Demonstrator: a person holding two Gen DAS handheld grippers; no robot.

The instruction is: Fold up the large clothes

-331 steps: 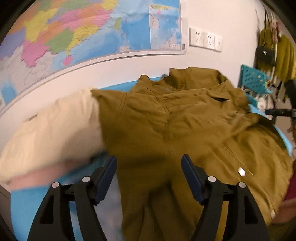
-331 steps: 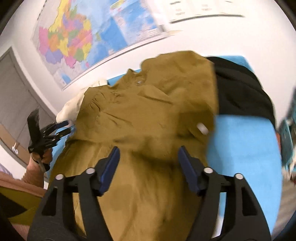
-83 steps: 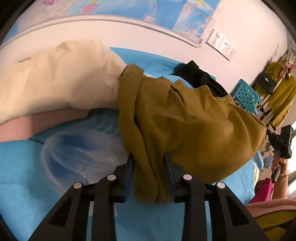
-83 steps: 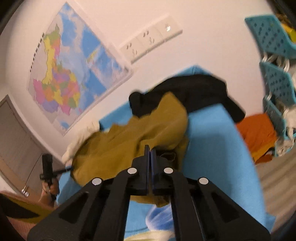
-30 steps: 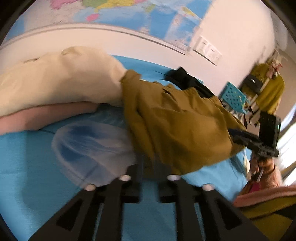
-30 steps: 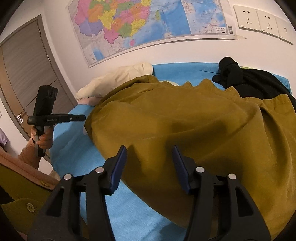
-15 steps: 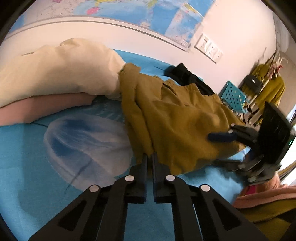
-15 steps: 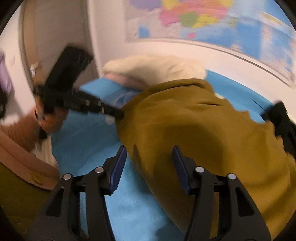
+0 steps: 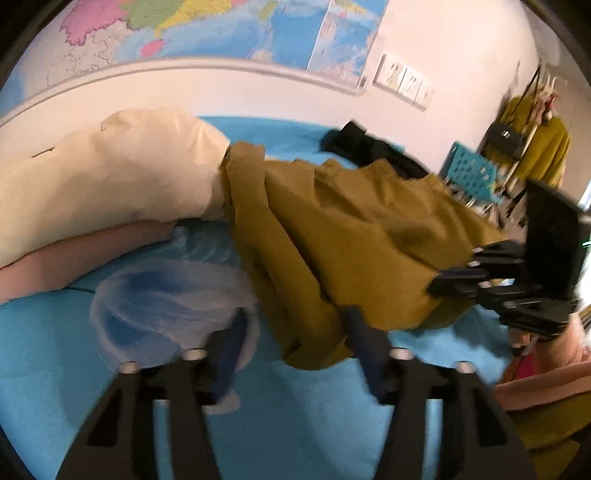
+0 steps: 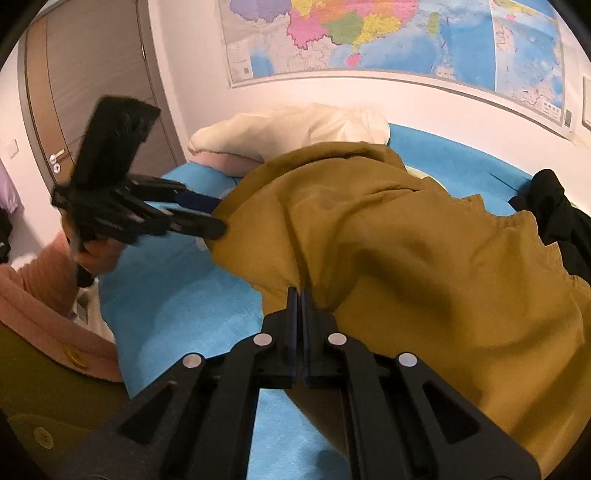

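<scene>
Where the mustard-brown jacket [image 9: 354, 236] lies bunched on the bed [image 9: 55, 369], its cloth runs in long soft creases and thick doubled layers, with a rumpled hem hanging just ahead of the left gripper [image 9: 295, 328]. That gripper's jaws are opening, standing partly apart, and the hem's lowest corner sits between them without either pad seeming to press it. Off to that gripper's right, the right gripper [image 10: 298, 293] has its jaws pinched together on a fold at the near edge of the jacket, the cloth puckering into creases just beyond the tips. Seen from there, the garment mounds up ahead and to the right, covering most of the bed in front.

The bed wears a bright blue fleecy cover. To the left of the left gripper lies a clear plastic bag [image 9: 166, 299], crumpled and touching the jacket's edge. Farther ahead and left are a cream pillow [image 9: 110, 177] stacked on a pink one [image 9: 85, 254]. Beyond the jacket sits a black garment [image 9: 369, 147] near the wall. A coloured map [image 10: 388, 33] hangs above the bed, wall sockets [image 9: 402, 83] beside it, a turquoise crate [image 9: 469, 173] and hanging clothes [image 9: 532, 140] far right, and a brown door [image 10: 85, 81] far left.
</scene>
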